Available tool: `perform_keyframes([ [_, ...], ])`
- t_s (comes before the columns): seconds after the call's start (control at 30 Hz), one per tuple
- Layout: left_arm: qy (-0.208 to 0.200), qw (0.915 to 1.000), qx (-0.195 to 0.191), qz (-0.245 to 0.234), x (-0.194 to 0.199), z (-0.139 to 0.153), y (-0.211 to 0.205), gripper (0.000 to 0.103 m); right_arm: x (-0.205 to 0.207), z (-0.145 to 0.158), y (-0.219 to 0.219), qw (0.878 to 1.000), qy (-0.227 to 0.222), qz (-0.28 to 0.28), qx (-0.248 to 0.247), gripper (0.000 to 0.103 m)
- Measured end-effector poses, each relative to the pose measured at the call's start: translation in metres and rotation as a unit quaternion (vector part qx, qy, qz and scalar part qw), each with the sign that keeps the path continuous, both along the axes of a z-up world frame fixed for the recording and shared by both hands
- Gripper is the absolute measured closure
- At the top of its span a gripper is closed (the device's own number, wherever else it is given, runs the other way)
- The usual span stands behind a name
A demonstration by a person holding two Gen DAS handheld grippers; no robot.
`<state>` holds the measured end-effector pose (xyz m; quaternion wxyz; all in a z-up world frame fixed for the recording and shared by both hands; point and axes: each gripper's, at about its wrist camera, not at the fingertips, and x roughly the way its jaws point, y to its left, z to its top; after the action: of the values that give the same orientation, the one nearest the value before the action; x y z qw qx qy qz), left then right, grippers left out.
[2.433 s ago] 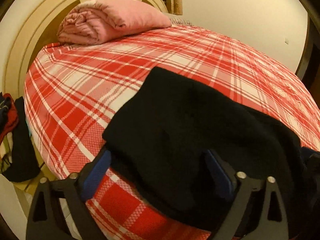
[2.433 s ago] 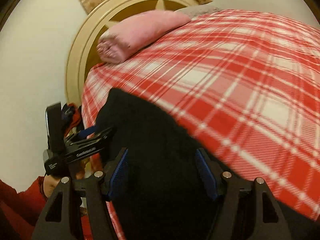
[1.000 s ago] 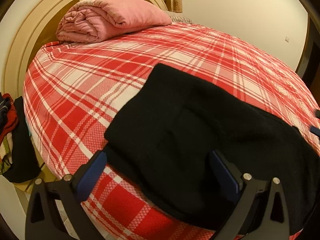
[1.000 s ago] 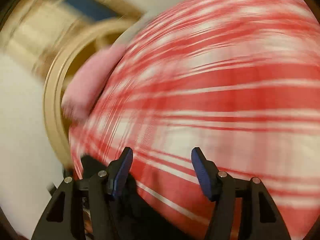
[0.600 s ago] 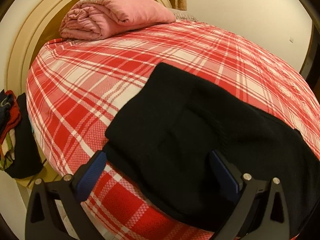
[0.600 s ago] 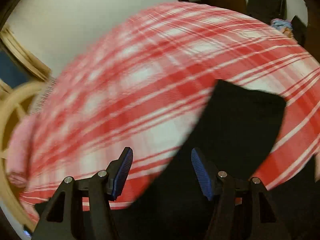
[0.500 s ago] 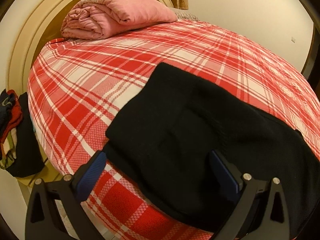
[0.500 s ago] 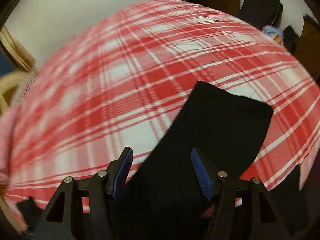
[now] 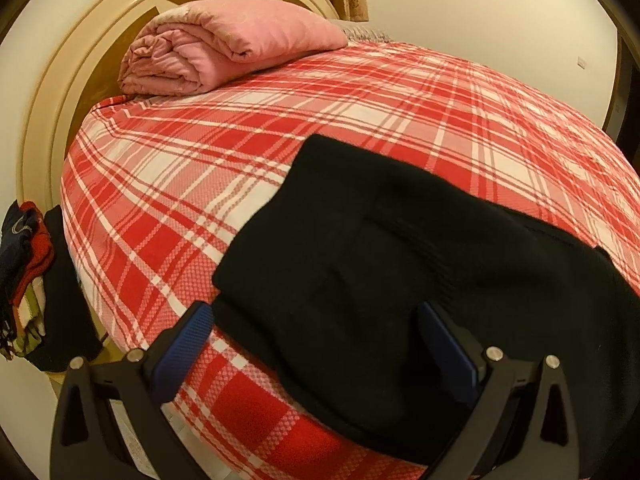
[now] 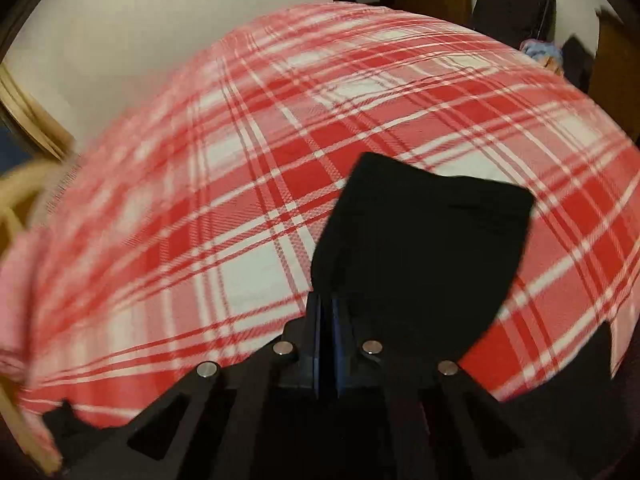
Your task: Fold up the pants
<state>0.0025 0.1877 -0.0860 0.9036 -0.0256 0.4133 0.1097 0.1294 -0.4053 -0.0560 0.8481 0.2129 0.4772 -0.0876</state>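
Observation:
Black pants lie on a bed with a red and white plaid cover. In the left wrist view the waist end lies in front of my left gripper, which is open and hovers over the near edge of the fabric. In the right wrist view the leg end stretches away from me. My right gripper is shut at the left edge of the pants leg; whether fabric is pinched between its blue pads is hidden.
A rolled pink blanket lies by the cream round headboard. Clothes hang off the left side of the bed. Dark furniture stands beyond the far side of the bed.
My right gripper swung from the waist end towards the leg end, then closed from open at the edge of the pants leg. My left gripper stayed open and nearly still.

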Motion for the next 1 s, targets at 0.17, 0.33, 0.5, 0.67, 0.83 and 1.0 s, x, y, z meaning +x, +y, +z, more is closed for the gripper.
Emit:
perform_keyframes([
  [0.17, -0.001, 1.0000, -0.004, 0.006, -0.001, 0.000, 0.000, 0.000, -0.068, 0.027, -0.026, 0.995, -0.075, -0.025, 0.056, 0.098],
  [0.33, 0.000, 1.0000, -0.001, 0.006, 0.000, 0.000, 0.000, 0.000, -0.139, 0.031, -0.057, 0.984, -0.122, -0.079, 0.103, 0.098],
  [0.5, -0.002, 0.9999, 0.011, 0.001, 0.001, 0.001, -0.002, 0.000, -0.189, 0.023, -0.062, 0.979, -0.125, -0.113, 0.115, 0.098],
  [0.67, 0.001, 0.9998, 0.022, 0.002, 0.003, 0.003, -0.005, 0.000, -0.216, 0.032, -0.074, 0.975, -0.135, -0.142, 0.102, 0.098],
  [0.83, -0.003, 0.9994, 0.034, -0.002, 0.001, 0.007, -0.010, 0.000, -0.212, 0.039, -0.080, 0.969, -0.155, -0.137, 0.132, 0.073],
  [1.0, -0.035, 0.9988, 0.025, -0.025, -0.009, 0.023, -0.024, 0.000, -0.188, 0.029, -0.059, 0.978, -0.146, -0.100, 0.111, 0.028],
])
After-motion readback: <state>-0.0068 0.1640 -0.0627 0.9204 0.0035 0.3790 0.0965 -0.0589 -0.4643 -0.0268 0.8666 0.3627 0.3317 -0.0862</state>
